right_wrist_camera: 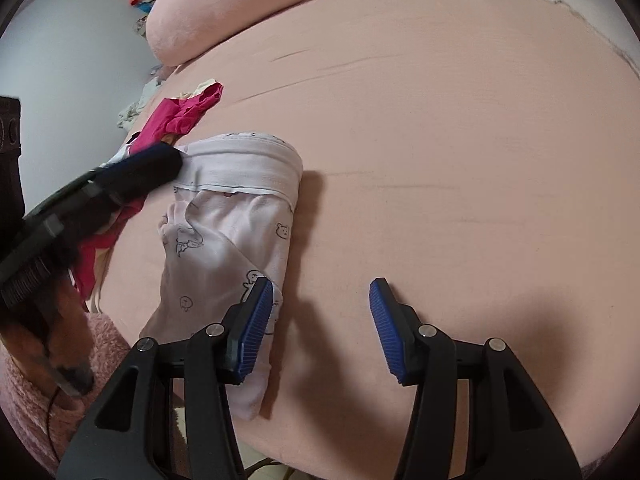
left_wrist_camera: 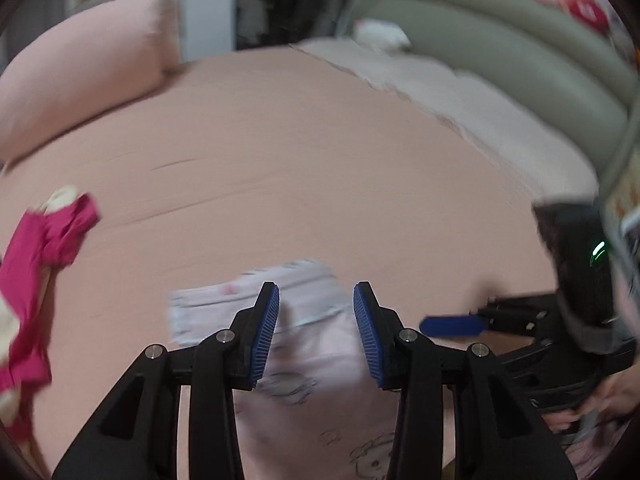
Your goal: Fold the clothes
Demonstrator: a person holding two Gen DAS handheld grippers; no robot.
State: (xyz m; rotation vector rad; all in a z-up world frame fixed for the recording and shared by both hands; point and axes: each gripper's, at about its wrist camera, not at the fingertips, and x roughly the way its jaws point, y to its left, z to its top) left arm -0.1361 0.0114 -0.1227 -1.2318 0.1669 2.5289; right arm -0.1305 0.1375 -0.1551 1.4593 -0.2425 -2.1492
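- Right gripper spread, pinching nothing; the pale printed trousers lie just off its left finger.
- Trousers run lengthwise away from both grippers, waistband far, on the pink bed.
- Left gripper spread directly over them, nearer.
- Magenta garment beyond the trousers, crumpled.

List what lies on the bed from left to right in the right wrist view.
left gripper → magenta garment → pale printed pants → bare pink sheet. The pink pillow lies farther back, upper left, so it is left out of the order.
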